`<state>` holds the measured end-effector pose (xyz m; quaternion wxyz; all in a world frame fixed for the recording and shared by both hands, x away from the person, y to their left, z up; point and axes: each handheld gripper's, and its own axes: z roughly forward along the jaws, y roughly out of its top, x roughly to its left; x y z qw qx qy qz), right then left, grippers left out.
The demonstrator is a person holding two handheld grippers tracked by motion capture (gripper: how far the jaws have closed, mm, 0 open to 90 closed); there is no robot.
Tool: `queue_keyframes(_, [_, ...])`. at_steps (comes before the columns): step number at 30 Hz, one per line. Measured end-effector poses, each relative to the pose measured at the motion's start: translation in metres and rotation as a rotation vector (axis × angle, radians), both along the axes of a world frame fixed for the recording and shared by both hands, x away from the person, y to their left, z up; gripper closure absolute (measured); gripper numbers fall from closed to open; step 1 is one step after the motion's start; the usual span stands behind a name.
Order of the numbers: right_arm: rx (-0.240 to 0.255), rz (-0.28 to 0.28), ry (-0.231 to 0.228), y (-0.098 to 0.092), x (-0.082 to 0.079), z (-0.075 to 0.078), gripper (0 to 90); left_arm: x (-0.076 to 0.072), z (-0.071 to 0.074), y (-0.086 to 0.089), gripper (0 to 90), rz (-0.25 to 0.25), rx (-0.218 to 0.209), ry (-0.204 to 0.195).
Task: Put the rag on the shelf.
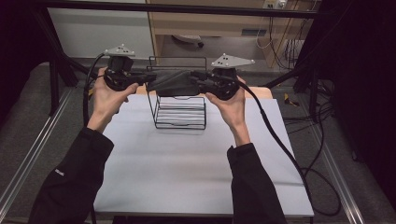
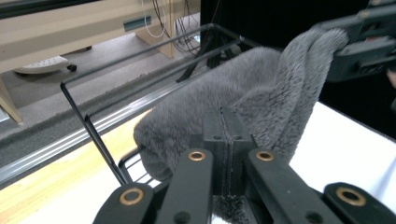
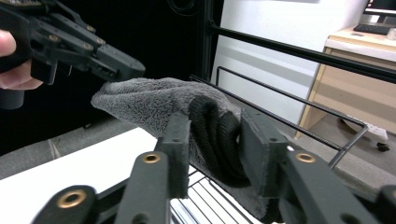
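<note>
A grey fleece cloth (image 1: 175,83) is held stretched above a black wire rack (image 1: 180,112), which stands on a white table (image 1: 187,172) at about 12 o'clock from the table's middle; the cloth's long axis is seen to run level from 9 o'clock to 3 o'clock in the high view, one end at each gripper, with a slight sag toward the rack between them; in the left gripper view the cloth (image 2: 243,98) is bunched and folded, its far end rising toward 2 o'clock where the other gripper meets it.

The left gripper (image 1: 148,78) is closed tight on the cloth's 9 o'clock end; in the left gripper view its jaws are pressed together with only a thin seam of fleece between them. The right gripper (image 1: 200,83) is set at the 3 o'clock end; in the right gripper view a dark rolled hem of the cloth (image 3: 217,140) lies between its pads, touching both, though the grip looks loose.

Both forearms, in dark sleeves, are raised from 6 o'clock; the left hand (image 1: 109,95) and right hand (image 1: 231,105) are wrapped round the gripper bodies, the grippers pointing inward at each other, level.
</note>
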<state>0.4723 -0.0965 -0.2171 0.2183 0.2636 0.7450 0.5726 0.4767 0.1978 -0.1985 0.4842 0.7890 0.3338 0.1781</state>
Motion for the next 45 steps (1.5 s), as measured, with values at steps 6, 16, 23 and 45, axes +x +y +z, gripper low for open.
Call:
queue_keyframes(6, [0.032,0.000,-0.001,-0.003,-0.004,0.005,44.6,-0.005,-0.012,-0.002,89.7,-0.021,0.026,-0.004])
queue_keyframes(16, [-0.006,0.006,0.072,-0.001,0.000,-0.004,83.9,-0.009,-0.040,-0.008,89.7,-0.036,0.070,-0.004])
queue_keyframes(23, [-0.044,-0.024,0.129,0.001,0.008,-0.033,90.0,-0.006,-0.060,-0.008,89.7,-0.014,0.049,0.002])
queue_keyframes(45, [0.026,-0.043,0.113,-0.019,-0.007,-0.038,39.4,-0.017,-0.067,0.003,64.2,-0.006,0.037,0.020])
